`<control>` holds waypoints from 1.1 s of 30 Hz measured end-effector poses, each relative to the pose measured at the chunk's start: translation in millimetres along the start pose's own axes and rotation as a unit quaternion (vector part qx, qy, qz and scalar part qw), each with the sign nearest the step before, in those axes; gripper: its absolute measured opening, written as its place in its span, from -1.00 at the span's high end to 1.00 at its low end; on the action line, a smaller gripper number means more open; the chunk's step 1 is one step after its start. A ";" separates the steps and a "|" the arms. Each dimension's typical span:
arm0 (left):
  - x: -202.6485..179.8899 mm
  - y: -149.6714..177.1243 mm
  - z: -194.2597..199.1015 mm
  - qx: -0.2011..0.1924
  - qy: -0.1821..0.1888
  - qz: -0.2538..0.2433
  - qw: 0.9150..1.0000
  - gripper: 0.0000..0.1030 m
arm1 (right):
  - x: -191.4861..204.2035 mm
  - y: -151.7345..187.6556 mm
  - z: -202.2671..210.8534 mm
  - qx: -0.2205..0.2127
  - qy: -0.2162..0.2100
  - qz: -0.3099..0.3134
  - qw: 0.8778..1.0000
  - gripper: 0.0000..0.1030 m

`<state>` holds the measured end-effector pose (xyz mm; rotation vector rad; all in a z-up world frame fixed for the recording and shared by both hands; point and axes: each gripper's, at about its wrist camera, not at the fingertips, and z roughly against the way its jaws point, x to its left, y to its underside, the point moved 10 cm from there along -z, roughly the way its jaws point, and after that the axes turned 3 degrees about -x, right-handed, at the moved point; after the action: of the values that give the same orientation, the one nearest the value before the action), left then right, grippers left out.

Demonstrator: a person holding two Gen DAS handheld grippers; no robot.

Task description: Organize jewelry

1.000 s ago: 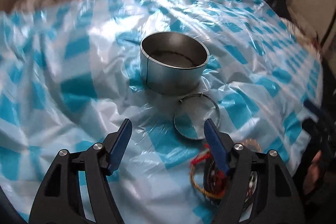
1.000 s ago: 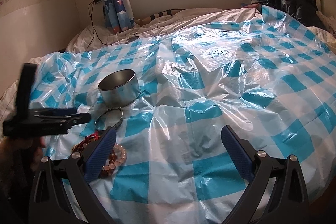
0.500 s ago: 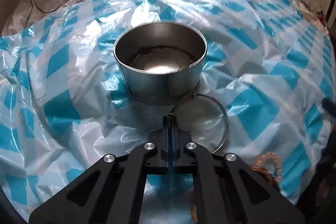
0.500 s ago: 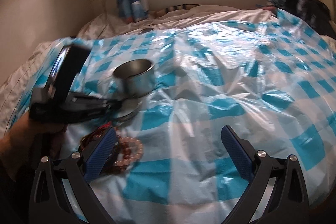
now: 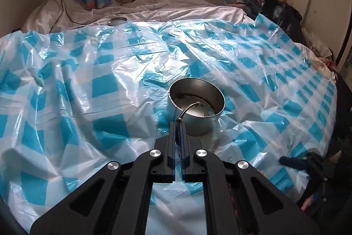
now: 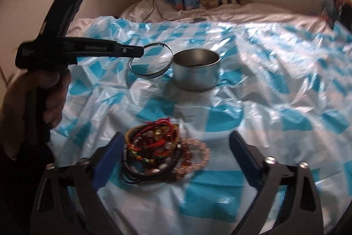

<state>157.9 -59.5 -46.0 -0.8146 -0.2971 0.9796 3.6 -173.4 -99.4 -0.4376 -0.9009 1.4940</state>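
My left gripper (image 5: 178,123) (image 6: 140,51) is shut on a thin silver bangle (image 6: 151,61) (image 5: 189,108), which hangs in the air just left of a round metal tin (image 6: 197,68) (image 5: 197,107) standing open on the blue-and-white checked plastic sheet (image 6: 253,91). In the right wrist view my right gripper (image 6: 176,153) hovers low over a heap of beaded and red-cord bracelets (image 6: 151,151), with a pale pink bead bracelet (image 6: 193,155) beside the heap. Its jaws are closing; the heap lies between them, against the left finger (image 6: 109,160), and the pads do not press it.
The sheet covers a bed with rumpled white bedding (image 5: 154,8) beyond it. A small round lid (image 5: 118,20) and a dark cable (image 5: 63,3) lie near the far edge. A black bag (image 5: 279,14) sits at the far right by the wall. A hand (image 6: 44,89) holds the left gripper.
My left gripper shut on the silver bangle and lifted it off the sheet beside the tin. My right gripper swung left and down over the bracelet heap and its jaws narrowed.
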 end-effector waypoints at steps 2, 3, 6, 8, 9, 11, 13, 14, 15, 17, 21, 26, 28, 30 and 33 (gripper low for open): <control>3.1 1.5 1.3 0.001 -0.001 0.000 1.000 0.92 | -1.0 0.3 -5.1 0.008 -0.017 -0.021 1.000 -0.25; 5.5 2.1 2.6 0.001 -0.001 0.002 1.000 0.92 | -3.1 0.5 -8.1 0.014 -0.025 -0.032 0.999 -0.06; 11.6 2.6 7.5 -0.002 0.000 0.006 1.000 0.92 | -10.2 2.4 -13.9 0.024 -0.027 -0.052 0.998 0.14; 14.3 2.4 10.0 -0.005 0.001 0.009 1.000 0.94 | -12.4 5.3 -16.4 0.032 -0.038 -0.066 0.997 0.31; 14.6 1.1 12.2 -0.008 0.003 0.010 1.000 0.94 | -12.9 7.0 -18.0 0.034 -0.045 -0.073 0.996 0.45; 13.9 0.1 13.8 -0.012 0.004 0.009 1.000 0.94 | -11.7 9.0 -19.6 0.037 -0.050 -0.073 0.995 0.59; 13.8 1.1 13.7 -0.010 0.004 0.008 1.000 0.94 | -9.3 9.4 -20.1 0.036 -0.050 -0.067 0.996 0.65; 15.1 2.3 12.7 -0.005 0.001 0.008 1.000 0.94 | -9.0 8.8 -19.8 0.034 -0.047 -0.064 0.996 0.67; 16.1 3.7 11.3 -0.001 -0.002 0.010 1.000 0.94 | -8.8 7.9 -19.8 0.032 -0.046 -0.063 0.996 0.71; 24.6 8.4 4.9 0.013 -0.011 0.021 1.000 0.94 | -10.5 6.3 -17.5 0.026 -0.043 -0.065 0.997 0.85; 39.9 22.6 -18.1 0.051 -0.025 0.040 0.998 0.92 | -14.4 3.3 -12.0 0.016 -0.064 -0.089 0.994 0.93; 49.8 43.9 -48.0 0.099 -0.086 -0.003 0.991 -0.01 | -17.4 -3.6 -2.3 -0.003 -0.120 -0.145 0.982 0.93; 54.4 54.8 -57.8 0.120 -0.120 -0.031 0.985 -0.15 | -19.3 -7.6 1.8 -0.012 -0.142 -0.165 0.976 0.93; 54.8 65.9 -66.3 0.140 -0.123 -0.041 0.982 -0.15 | -20.8 -11.2 6.2 -0.021 -0.161 -0.184 0.969 0.93; 48.2 71.8 -67.6 0.147 -0.080 -0.012 0.986 0.61 | -25.2 -15.4 11.0 -0.031 -0.179 -0.208 0.961 0.93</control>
<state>178.0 -30.4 -149.9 -0.4645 -0.2905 1.0386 9.5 -201.9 -87.1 -0.0104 -1.2410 1.1715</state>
